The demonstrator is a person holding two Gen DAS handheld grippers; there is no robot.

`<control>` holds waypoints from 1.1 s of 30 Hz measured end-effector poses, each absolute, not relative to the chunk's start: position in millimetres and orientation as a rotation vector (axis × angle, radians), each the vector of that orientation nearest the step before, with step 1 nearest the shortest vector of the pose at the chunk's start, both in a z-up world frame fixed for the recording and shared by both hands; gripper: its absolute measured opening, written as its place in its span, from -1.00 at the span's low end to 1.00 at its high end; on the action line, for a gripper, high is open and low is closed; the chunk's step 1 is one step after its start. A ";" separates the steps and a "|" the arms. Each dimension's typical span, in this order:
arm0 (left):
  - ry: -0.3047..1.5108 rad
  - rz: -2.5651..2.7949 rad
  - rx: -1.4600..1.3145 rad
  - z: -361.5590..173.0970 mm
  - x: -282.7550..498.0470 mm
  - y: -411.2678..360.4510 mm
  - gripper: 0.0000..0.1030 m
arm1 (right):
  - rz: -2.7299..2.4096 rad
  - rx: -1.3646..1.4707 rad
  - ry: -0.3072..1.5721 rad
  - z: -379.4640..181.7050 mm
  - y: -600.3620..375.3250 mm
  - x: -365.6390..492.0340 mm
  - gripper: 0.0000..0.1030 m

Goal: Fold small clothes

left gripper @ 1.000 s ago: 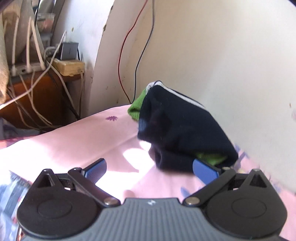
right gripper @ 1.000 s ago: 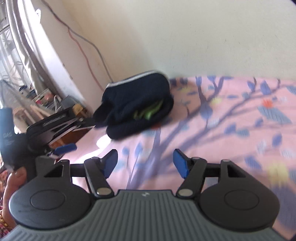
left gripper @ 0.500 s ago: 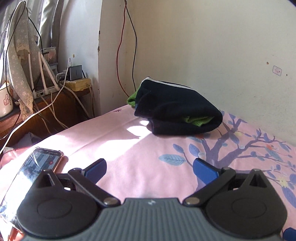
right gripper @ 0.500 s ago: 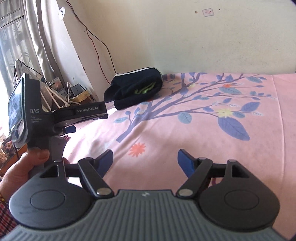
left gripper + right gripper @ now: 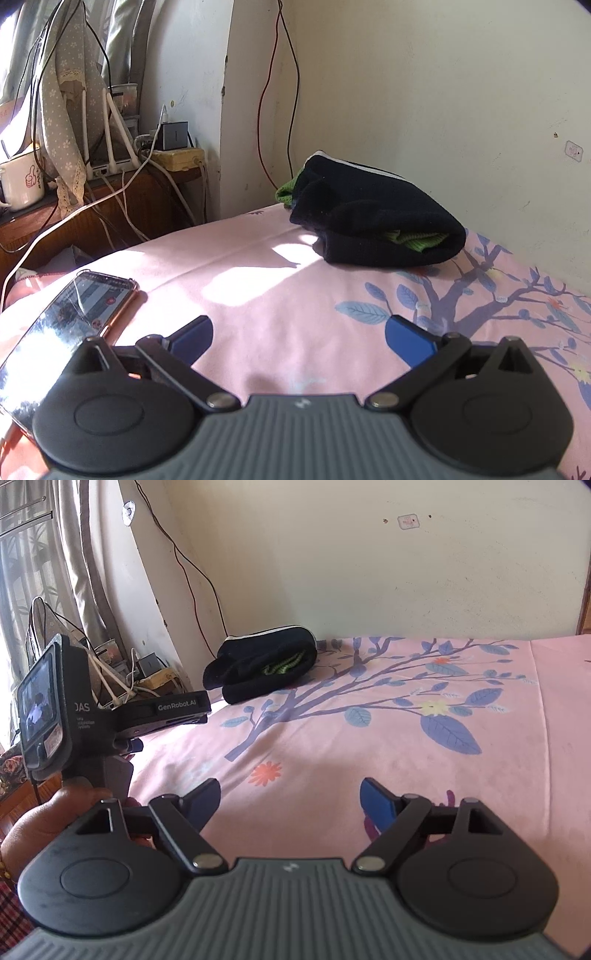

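So, nearest the lens in both views you get the blue fingertips. The left hand-held gripper (image 5: 298, 334) has its jaws spread wide with nothing but pink bedsheet (image 5: 258, 288) between them. The right hand-held gripper (image 5: 290, 801) is the same deal, jaws still opening, nothing in them. My read: both are parked low near the bottom of the frame because neither has anything to carry.

A phone (image 5: 70, 317) lies flat at the lower left of the left view, just beside that gripper, probably just set out of the way. In the right view, a hand (image 5: 55, 823) at the lower left grips the other tool's handle.

Further back, upper middle of both frames, the dark folded garment (image 5: 373, 218) sits bundled on the bed near the wall (image 5: 443, 92), green cloth poking out of the fold. Looks like a finished fold pushed into the corner to keep the bed free.
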State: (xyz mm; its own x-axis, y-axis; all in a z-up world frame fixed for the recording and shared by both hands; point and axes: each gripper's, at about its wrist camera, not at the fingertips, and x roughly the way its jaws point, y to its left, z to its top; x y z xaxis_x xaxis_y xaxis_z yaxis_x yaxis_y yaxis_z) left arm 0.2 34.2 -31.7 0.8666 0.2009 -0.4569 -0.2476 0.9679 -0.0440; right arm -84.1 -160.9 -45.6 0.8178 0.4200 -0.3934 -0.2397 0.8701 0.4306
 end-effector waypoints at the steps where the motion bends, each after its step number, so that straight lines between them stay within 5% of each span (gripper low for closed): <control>1: 0.467 0.234 -0.104 -31.8 0.2 34.5 0.99 | 0.368 0.368 0.499 -45.3 -159.4 -84.9 0.67; 33: 0.444 0.195 -0.017 -32.4 -6.5 18.4 0.99 | 0.301 0.408 0.472 -43.6 -165.7 -90.7 0.77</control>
State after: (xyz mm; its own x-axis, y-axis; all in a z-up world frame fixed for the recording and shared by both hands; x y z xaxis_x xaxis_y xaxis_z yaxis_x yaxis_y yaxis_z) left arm -6.5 18.4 -32.4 0.8846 0.1840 -0.4286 -0.1915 0.9811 0.0259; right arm -90.7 -165.7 -43.6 0.8496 0.3699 -0.3759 -0.1852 0.8767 0.4440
